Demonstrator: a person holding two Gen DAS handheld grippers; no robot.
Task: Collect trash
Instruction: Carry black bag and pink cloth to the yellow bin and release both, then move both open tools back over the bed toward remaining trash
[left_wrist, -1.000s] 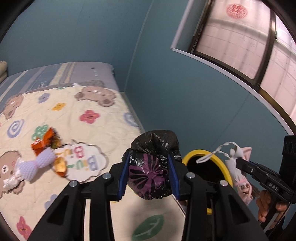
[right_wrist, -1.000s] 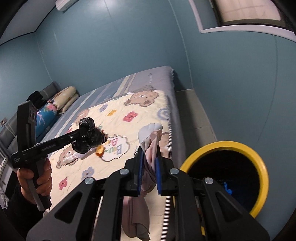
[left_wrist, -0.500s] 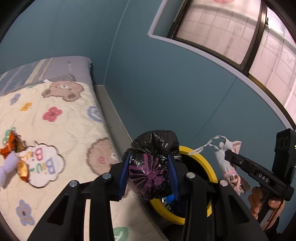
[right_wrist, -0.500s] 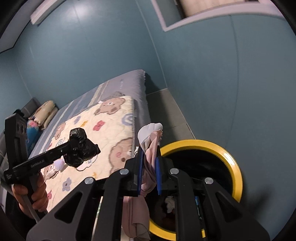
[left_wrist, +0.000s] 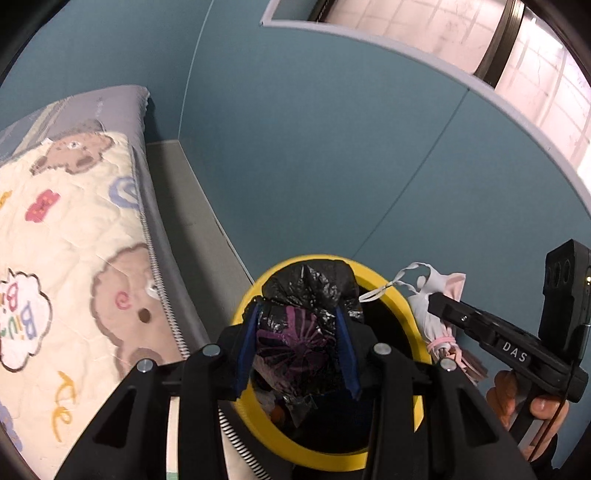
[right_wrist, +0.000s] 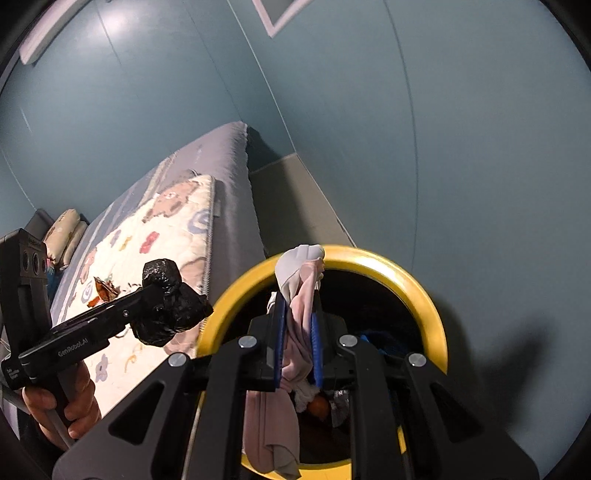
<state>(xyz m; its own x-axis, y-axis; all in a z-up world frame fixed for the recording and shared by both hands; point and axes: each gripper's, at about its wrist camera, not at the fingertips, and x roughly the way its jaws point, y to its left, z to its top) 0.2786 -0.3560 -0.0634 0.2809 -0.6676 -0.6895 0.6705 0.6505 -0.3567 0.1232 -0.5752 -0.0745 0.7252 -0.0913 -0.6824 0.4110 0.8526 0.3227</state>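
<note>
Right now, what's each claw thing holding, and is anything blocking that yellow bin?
Left gripper shut on crumpled black bag. Right gripper shut on pink-white cloth. Yellow-rimmed bin below both, mouth unblocked.

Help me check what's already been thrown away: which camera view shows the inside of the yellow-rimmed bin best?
The right wrist view. There the yellow-rimmed bin opens wide, with an orange item and blue scraps visible inside beside the pink cloth in the right gripper. In the left wrist view the black bag in the left gripper covers most of the opening.
</note>
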